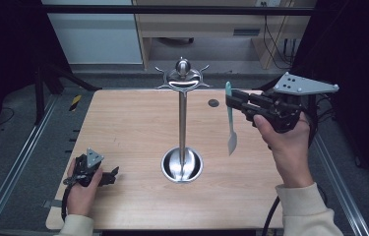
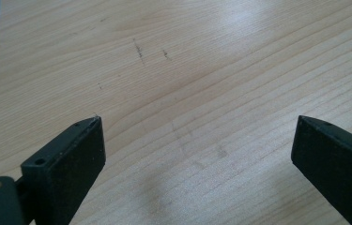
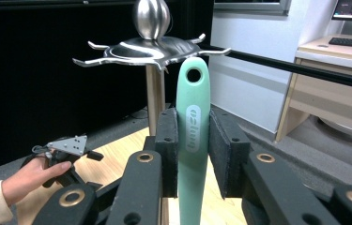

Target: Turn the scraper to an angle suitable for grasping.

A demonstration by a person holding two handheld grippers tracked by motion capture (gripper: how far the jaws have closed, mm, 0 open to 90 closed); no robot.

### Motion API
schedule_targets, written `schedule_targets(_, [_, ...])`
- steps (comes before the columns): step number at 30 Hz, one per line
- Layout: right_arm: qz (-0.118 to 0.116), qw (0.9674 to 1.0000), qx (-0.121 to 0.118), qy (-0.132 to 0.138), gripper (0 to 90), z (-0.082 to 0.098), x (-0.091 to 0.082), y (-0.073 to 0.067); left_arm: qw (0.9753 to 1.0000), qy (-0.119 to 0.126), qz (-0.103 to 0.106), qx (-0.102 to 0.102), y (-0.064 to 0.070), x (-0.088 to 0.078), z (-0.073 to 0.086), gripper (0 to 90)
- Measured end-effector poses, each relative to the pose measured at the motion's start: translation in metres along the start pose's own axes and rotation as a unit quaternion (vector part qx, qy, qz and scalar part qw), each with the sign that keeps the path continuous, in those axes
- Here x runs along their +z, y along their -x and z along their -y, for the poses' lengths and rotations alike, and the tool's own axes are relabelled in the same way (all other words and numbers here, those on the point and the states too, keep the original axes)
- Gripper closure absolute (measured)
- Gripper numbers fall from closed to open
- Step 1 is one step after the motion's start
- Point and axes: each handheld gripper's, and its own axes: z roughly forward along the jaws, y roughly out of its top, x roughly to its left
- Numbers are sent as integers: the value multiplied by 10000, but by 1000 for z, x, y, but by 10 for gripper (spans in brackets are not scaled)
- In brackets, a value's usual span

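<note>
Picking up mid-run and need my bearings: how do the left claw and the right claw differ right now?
The left claw is open with nothing between its jaws; the right claw is shut on the green utensil. The left claw sits low at the table near its front left corner; the right claw is raised at the right, level with the hooks of the metal stand. Both are hand-held, with black jaws.

The left gripper (image 2: 197, 140) looks down on the wooden table (image 2: 202, 61), its two black jaws rising from the bottom corners and standing wide apart with bare wood between them. Beyond the jaws, a few short dark scratches (image 2: 139, 49) mark the pale grain. The table's edge runs down the far left side, dark beyond it.
</note>
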Motion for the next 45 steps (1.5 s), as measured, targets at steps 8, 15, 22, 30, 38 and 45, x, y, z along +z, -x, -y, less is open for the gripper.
schedule_targets(8, [-90,9999,-55,15,743,-3,4,-5,10000,-10,4,24,0,0,0,31])
schedule_targets(15, [-135,9999,-51,-2,743,-3,7,-6,10000,-10,7,23,0,0,0,31])
schedule_targets(22, [-184,9998,-69,-74,742,-3,12,-6,10000,-11,6,28,1,0,0,31])
schedule_targets(30, [-245,9996,-8,-115,742,-3,18,-4,10000,-6,12,21,1,0,0,31])
schedule_targets(38, [-341,9993,30,-118,742,-3,20,-4,10000,-23,27,33,1,1,0,31])
schedule_targets(45, [-359,9992,10,-168,742,-4,24,-5,10000,-33,26,54,2,1,0,31])
